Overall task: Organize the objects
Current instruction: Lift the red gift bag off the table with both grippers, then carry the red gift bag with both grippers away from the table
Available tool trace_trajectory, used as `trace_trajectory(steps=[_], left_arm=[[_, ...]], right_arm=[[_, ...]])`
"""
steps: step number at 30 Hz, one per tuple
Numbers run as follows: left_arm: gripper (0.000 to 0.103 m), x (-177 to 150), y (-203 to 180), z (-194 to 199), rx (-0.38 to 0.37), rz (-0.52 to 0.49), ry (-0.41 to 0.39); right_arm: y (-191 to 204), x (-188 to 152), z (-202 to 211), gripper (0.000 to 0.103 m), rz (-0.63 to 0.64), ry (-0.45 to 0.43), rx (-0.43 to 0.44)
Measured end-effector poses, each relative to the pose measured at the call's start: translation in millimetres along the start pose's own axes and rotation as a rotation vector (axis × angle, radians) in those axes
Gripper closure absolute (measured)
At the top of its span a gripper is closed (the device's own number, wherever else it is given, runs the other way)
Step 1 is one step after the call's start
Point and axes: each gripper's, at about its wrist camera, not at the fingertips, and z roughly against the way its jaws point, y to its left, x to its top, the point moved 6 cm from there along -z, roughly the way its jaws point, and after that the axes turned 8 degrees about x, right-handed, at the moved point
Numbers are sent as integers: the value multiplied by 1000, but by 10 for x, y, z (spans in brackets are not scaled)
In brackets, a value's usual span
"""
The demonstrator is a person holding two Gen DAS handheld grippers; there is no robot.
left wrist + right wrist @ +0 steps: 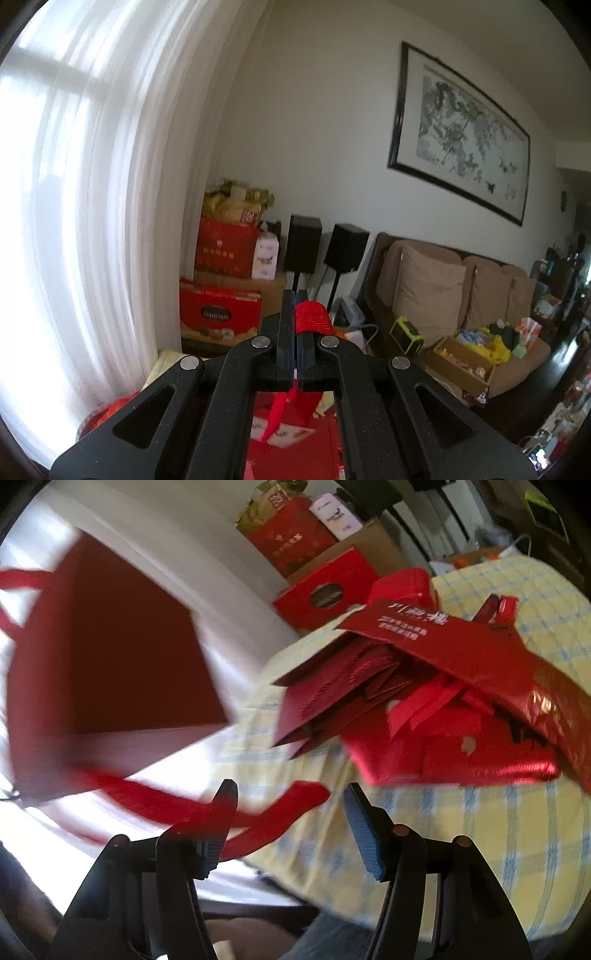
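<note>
My left gripper is shut on the red cord handle of a gift bag, and the cord loops over one finger. A red ribbon and red paper hang below it, mostly hidden by the gripper body. In the right wrist view a dark red gift bag hangs blurred at the left. Its ribbon handle trails across one finger of my right gripper, which is open with nothing pressed between its pads. A pile of flattened red bags lies on the yellow-and-blue checked tablecloth.
Stacked red gift boxes and cartons stand in the corner beside the white curtain. Two black speakers and a brown sofa holding a cardboard box line the wall. The table edge runs near my right gripper.
</note>
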Motion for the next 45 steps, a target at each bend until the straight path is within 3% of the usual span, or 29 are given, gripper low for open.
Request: trace_trajectory(steps=[3, 6, 10, 13, 15, 16, 17, 19, 20, 24, 30, 34, 45], left_arm=[[103, 114, 36, 98, -5, 0, -10], [103, 208, 197, 188, 65, -15, -47], [103, 185, 592, 130, 148, 20, -26], [103, 33, 884, 21, 170, 65, 31], [103, -120, 983, -55, 178, 70, 66], [103, -176, 1001, -80, 176, 68, 78], [103, -243, 1009, -93, 178, 63, 88], [103, -375, 1000, -103, 198, 37, 96], [103, -424, 977, -94, 213, 20, 91], [103, -642, 824, -97, 224, -32, 102], [103, -780, 517, -102, 175, -69, 125], [103, -784, 265, -33, 141, -101, 111], [103, -722, -119, 104, 82, -128, 106]], right_arm=[[-169, 47, -49, 60, -14, -13, -91], [-339, 113, 111, 64, -25, -43, -175], [-366, 237, 437, 64, 16, 16, -150], [-120, 303, 745, 64, 66, 113, -12], [74, 420, 1002, 67, 92, 63, 74], [144, 476, 1107, 73, 113, 28, 61], [195, 531, 1192, 93, 147, -1, 1], [238, 621, 1300, 97, 196, -58, -110], [267, 662, 1373, 99, 196, -94, -116], [416, 793, 1526, 99, 215, -148, -100], [842, 912, 1677, 100, 284, -224, -77], [1119, 966, 1748, 100, 329, -233, -38], [1659, 1139, 1896, 99, 424, -242, -54]])
